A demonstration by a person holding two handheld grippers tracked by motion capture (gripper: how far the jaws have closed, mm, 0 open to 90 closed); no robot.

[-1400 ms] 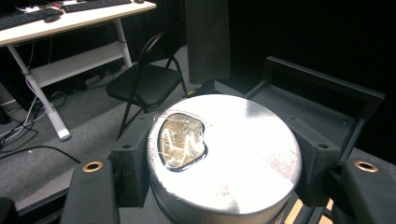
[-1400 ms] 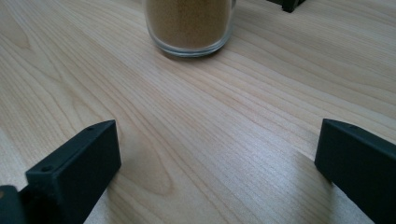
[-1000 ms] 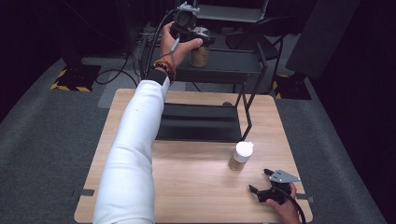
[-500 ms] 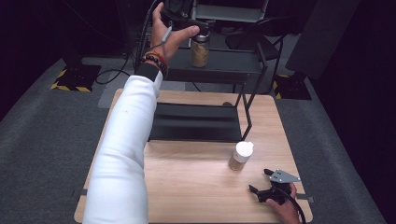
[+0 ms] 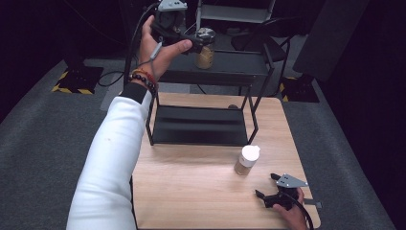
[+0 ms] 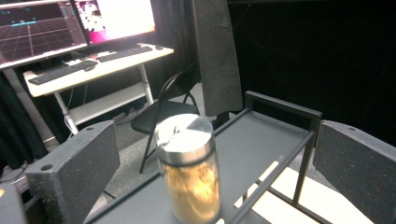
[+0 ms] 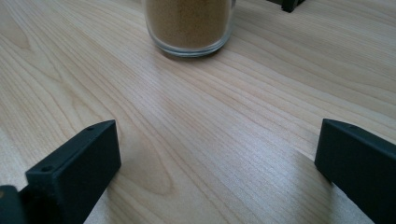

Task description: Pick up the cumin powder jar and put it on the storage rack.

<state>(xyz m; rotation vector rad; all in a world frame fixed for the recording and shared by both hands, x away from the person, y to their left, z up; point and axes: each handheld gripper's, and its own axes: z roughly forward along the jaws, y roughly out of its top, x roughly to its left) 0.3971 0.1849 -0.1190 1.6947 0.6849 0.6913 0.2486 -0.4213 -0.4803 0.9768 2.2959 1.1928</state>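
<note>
While the wooden table takes up most of the high view, the real action is on the black two-level rack standing at its far edge. On the rack's top shelf, toward the left end, sits the steel-lidded jar of tan powder. In the left gripper view that jar stands upright on the shelf between the jaws, with clear space on both sides. So the left tongs are spread wide and aren't gripping it; they've just been opening around the jar. A second jar with a white lid stands on the table, near the rack's right front leg. Down by the table's near right corner, the right tongs rest low over the wood, also wide apart with nothing between them, pointing at that white-lid jar.
</note>
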